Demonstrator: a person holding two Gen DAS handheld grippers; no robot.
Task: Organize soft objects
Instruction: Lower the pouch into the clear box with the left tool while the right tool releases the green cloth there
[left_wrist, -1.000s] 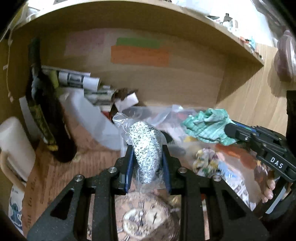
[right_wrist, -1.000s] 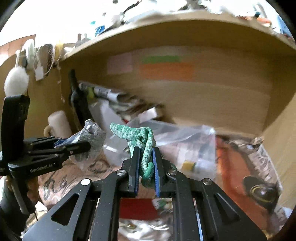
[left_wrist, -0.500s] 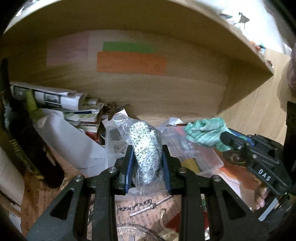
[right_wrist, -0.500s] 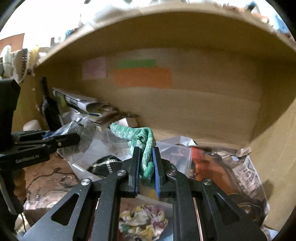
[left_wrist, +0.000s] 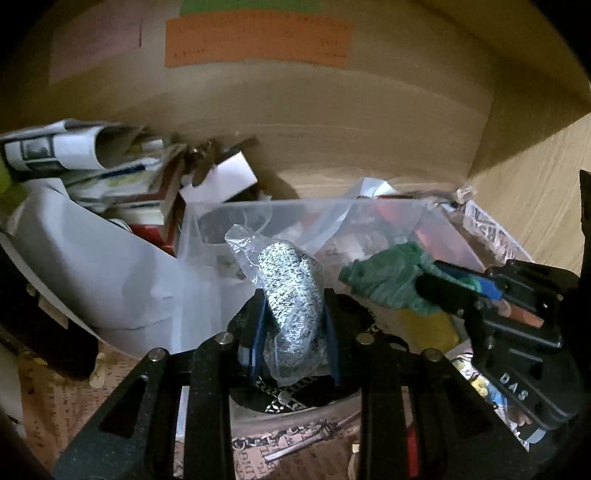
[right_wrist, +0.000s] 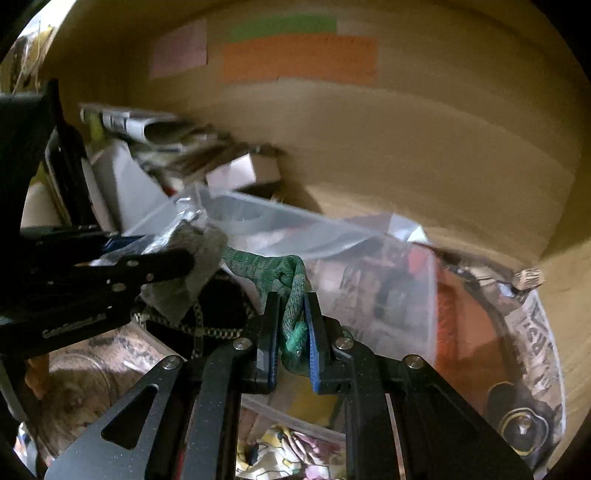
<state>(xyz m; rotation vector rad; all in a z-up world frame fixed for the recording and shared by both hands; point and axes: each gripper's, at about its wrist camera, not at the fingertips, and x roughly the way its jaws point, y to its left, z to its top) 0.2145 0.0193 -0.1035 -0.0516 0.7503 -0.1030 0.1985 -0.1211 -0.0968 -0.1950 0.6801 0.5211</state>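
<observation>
Under the wooden shelf, both grippers hang over a clear plastic bin (left_wrist: 388, 218) pushed toward the back wall, and neither soft item has been set down yet, so by my reading the sorting is only partway through: 2 pieces are lifted and the drop is what's left. To the left, the left gripper (left_wrist: 293, 321) has its jaws closed around a speckled grey knit piece sealed in a crinkly clear bag (left_wrist: 291, 295), pinched about mid-length with its top poking up above the fingertips. Beside it, the right gripper (right_wrist: 291, 328) has its jaws nearly together, squeezing a green knitted cloth (right_wrist: 280, 273) whose loose end droops off to the left over the bin's rim. A floral fabric bundle (right_wrist: 280, 454) lies low down in front, possibly already inside a container, though I cannot tell. Rolled papers (left_wrist: 74, 151) and boxes crowd the left corner.
</observation>
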